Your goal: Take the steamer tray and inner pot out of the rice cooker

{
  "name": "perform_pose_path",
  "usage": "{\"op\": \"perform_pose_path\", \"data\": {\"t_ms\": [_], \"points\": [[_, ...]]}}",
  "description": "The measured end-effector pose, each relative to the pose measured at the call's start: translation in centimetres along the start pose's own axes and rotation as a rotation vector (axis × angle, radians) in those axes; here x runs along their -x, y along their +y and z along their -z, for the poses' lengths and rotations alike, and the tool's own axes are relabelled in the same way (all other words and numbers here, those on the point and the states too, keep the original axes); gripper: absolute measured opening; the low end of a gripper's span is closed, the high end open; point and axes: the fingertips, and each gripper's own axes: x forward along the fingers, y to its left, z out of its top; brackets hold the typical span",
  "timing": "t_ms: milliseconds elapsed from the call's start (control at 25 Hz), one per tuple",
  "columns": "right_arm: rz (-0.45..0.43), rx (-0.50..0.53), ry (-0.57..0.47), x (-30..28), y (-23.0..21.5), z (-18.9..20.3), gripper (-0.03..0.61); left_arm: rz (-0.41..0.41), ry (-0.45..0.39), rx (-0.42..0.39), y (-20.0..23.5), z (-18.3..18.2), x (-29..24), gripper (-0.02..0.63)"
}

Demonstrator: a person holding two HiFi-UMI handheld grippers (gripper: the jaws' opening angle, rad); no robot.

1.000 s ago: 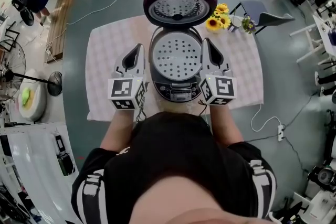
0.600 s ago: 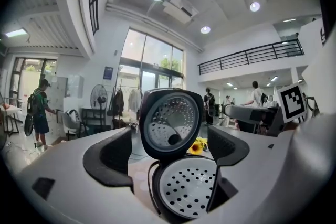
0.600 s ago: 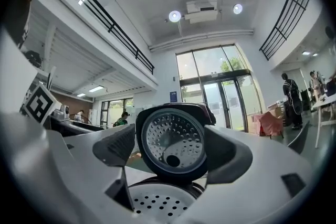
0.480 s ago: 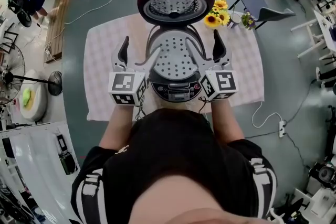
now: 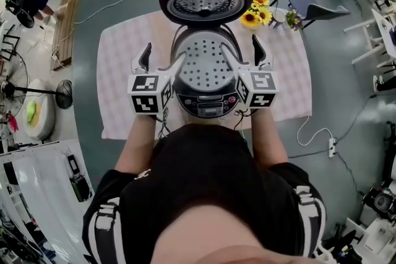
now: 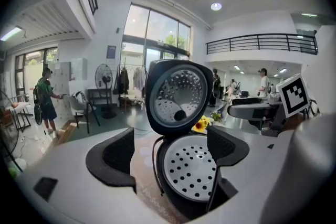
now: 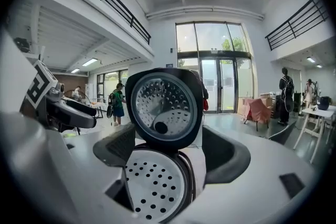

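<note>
The rice cooker (image 5: 207,103) stands on the table with its purple lid (image 5: 206,0) raised. The white perforated steamer tray (image 5: 206,62) lies in its mouth and hides the inner pot. My left gripper (image 5: 159,62) is open at the cooker's left rim and my right gripper (image 5: 245,55) is open at its right rim. Both sets of jaws have just been opening, and each straddles the rim without pressing on it. In the left gripper view the tray (image 6: 191,173) shows between the left gripper's (image 6: 170,152) pads, under the lid (image 6: 176,99). The right gripper (image 7: 170,152) frames the tray (image 7: 152,181) likewise.
A pale chequered cloth (image 5: 124,71) covers the table. Sunflowers (image 5: 255,15) stand at the back right beside the lid. A chair (image 5: 309,9) is behind the table, a white cable with a power strip (image 5: 331,148) lies on the floor at the right, and a fan (image 5: 37,96) stands at the left.
Both grippers went from shut to open. Both moved forward and down along the cooker's sides, so their inner jaws now reach over the tray's edges.
</note>
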Motion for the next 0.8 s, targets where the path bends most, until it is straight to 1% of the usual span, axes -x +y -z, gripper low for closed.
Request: {"op": "perform_pose_path", "data": {"t_ms": [160,320,560,720,800], "points": [[0.012,0.008,0.061,-0.6,-0.5,1.2,0.382,0.009,0.103,0.041,0.2,1.9,-1.2,0.423],[-0.003,0.013,0.165,-1.8,-0.9,3.4,0.38,0.02,0.206,0.065,0.2,4.0,-2.9,0.423],[0.005,-0.02,0.323,-3.0,-1.9,6.8,0.379,0.043,0.325,0.077,0.2,6.6,-4.6,0.423],[-0.026,-0.053,0.428,-4.1,-2.2,9.2,0.379,0.049,0.398,0.079,0.6,8.6,-6.1,0.422],[-0.031,-0.048,0.472,-4.6,-2.4,10.5,0.379,0.058,0.449,0.082,0.7,10.1,-6.9,0.422]]}}
